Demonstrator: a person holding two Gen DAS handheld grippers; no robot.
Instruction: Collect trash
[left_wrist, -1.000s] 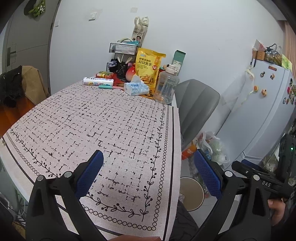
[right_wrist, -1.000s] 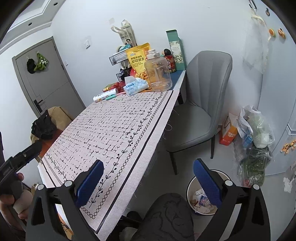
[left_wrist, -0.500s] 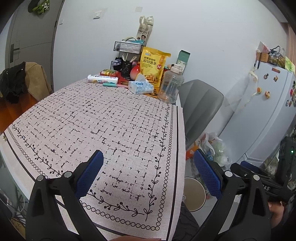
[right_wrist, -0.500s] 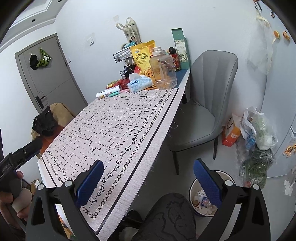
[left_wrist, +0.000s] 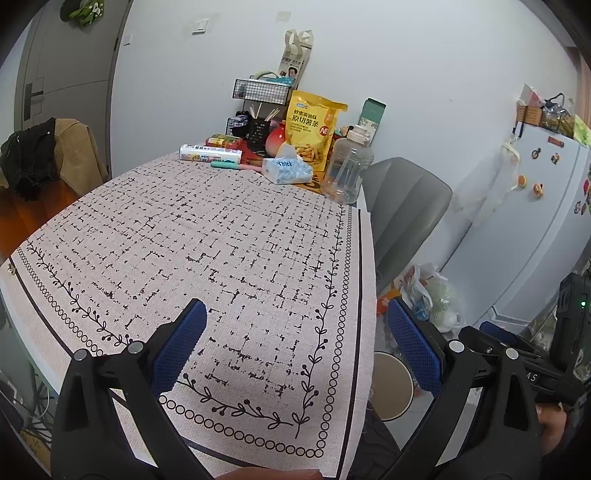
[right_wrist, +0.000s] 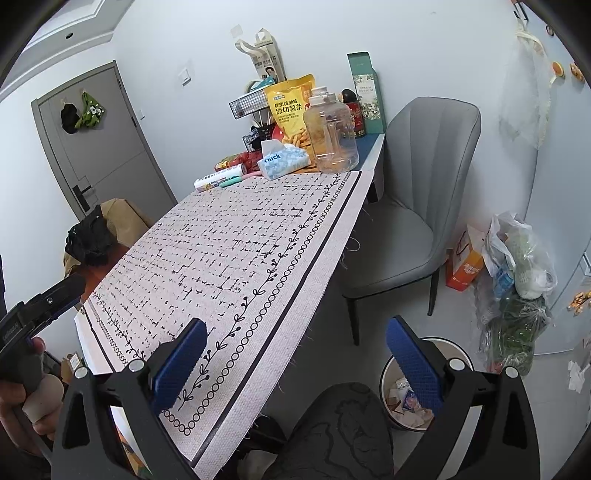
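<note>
Gaping empty, both jaws spread, trash bin (right_wrist: 461, 354) beneath right gripper (right_wrist: 295, 363)

Bin (right_wrist: 391, 373) right of table (right_wrist: 229, 258)

Table (left_wrist: 207, 236) under a cloth (left_wrist: 258, 280) printed with black dashes and a vine border. At far end, on the table: tissue pack (left_wrist: 288, 170), clear jug (left_wrist: 347, 173), yellow snack bag (left_wrist: 314, 129), white roll (left_wrist: 210, 153), pen (left_wrist: 236, 167), wire rack (left_wrist: 260, 92), green box (left_wrist: 372, 119). On the floor (right_wrist: 461, 321): bin (right_wrist: 413, 398) with scraps, grey chair (right_wrist: 413, 206), plastic bags (right_wrist: 517, 266), orange carton (right_wrist: 466, 267).
</note>
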